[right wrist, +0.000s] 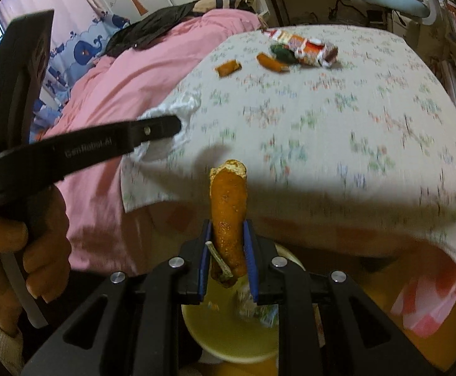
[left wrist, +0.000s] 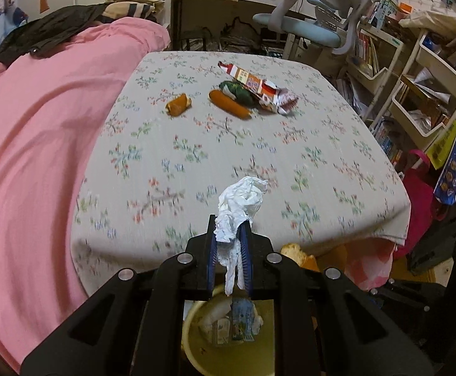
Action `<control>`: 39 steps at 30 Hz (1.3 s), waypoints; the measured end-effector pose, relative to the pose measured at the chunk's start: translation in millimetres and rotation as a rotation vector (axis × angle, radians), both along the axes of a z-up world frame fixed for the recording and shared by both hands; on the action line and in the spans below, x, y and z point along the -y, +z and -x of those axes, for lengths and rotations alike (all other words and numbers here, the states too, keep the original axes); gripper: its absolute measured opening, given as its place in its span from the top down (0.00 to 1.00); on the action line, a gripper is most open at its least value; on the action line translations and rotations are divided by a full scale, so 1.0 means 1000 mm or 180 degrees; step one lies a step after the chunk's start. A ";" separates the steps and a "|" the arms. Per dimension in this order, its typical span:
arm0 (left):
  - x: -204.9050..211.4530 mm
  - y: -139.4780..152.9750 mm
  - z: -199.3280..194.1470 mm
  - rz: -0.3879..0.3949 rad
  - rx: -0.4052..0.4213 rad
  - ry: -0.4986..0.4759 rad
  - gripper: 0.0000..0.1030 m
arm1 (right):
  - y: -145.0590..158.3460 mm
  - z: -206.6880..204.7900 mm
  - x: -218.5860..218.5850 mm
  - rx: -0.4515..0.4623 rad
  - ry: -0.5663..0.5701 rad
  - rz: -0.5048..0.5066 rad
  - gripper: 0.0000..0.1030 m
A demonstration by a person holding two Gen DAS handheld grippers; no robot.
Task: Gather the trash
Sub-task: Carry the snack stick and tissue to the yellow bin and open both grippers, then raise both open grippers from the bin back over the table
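Directly beneath both claws sits a yellow bin [left wrist: 196, 338] that already holds some wrappers and paper, so part of the collecting looks done. Left claw [left wrist: 230, 235] is clenched on a crumpled white tissue [left wrist: 240, 206], which sticks out past its fingertips and trails down between the blue pads toward the bin. Right claw [right wrist: 228, 244] is clamped on a browned, bitten bread stick [right wrist: 229, 213], standing upright between its pads, also just above the bin's rim [right wrist: 228, 344]. My guess is that both pieces are about to be dropped. Far ahead of the claws, on the flowered surface [left wrist: 259, 163], 4 items remain: a bread chunk [left wrist: 179, 104], an orange sausage-like piece [left wrist: 229, 104], something dark green [left wrist: 238, 91] touching it, and a torn red-and-white wrapper [left wrist: 256, 86].
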State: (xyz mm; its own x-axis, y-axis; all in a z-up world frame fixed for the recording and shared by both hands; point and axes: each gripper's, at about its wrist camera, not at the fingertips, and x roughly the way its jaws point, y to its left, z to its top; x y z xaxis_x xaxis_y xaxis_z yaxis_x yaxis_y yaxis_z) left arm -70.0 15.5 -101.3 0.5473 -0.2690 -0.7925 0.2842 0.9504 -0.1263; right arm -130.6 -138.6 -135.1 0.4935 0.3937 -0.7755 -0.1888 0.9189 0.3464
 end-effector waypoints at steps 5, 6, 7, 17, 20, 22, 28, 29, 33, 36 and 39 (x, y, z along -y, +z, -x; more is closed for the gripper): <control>-0.002 -0.008 0.022 -0.0017 -0.0036 0.0047 0.88 | -0.012 0.027 -0.004 -0.0116 0.0031 0.0065 0.80; -0.003 -0.011 0.027 -0.0022 -0.0045 0.0057 0.88 | -0.014 0.030 -0.004 -0.0136 0.0040 0.0077 0.80; -0.003 -0.013 0.031 -0.0028 -0.0055 0.0066 0.88 | -0.016 0.034 -0.005 -0.0155 0.0047 0.0089 0.80; -0.001 -0.031 0.065 -0.0126 -0.0201 0.0042 0.85 | -0.042 0.052 -0.009 -0.0505 0.0072 0.0136 0.64; 0.000 -0.035 0.072 -0.0153 -0.0244 0.0039 0.72 | -0.042 0.053 -0.002 -0.0515 -0.0034 0.0087 0.58; 0.000 -0.036 0.076 -0.0174 -0.0223 0.0060 0.56 | -0.039 0.053 0.005 -0.0501 -0.0107 0.0054 0.52; 0.001 -0.031 0.083 -0.0213 -0.0047 0.0130 0.26 | -0.035 0.059 0.013 -0.0417 -0.0235 -0.0027 0.40; 0.001 -0.030 0.084 -0.0216 -0.0007 0.0153 0.24 | -0.034 0.060 0.014 -0.0382 -0.0262 -0.0018 0.39; -0.001 -0.026 0.085 -0.0255 0.0129 0.0228 0.16 | -0.031 0.060 0.017 -0.0307 -0.0355 -0.0027 0.34; -0.003 -0.025 0.084 -0.0265 0.0158 0.0260 0.14 | -0.030 0.059 0.021 -0.0269 -0.0442 -0.0024 0.33; -0.004 -0.025 0.083 -0.0260 0.0153 0.0273 0.14 | -0.029 0.059 0.024 -0.0242 -0.0506 -0.0015 0.29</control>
State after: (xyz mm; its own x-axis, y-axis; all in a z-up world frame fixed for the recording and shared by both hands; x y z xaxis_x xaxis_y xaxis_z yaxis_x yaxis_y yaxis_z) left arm -152.6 19.4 -126.8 0.6034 -0.1552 -0.7822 0.2053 0.9781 -0.0358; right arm -189.9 -162.8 -164.3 0.4897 0.3190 -0.8114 -0.0143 0.9335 0.3584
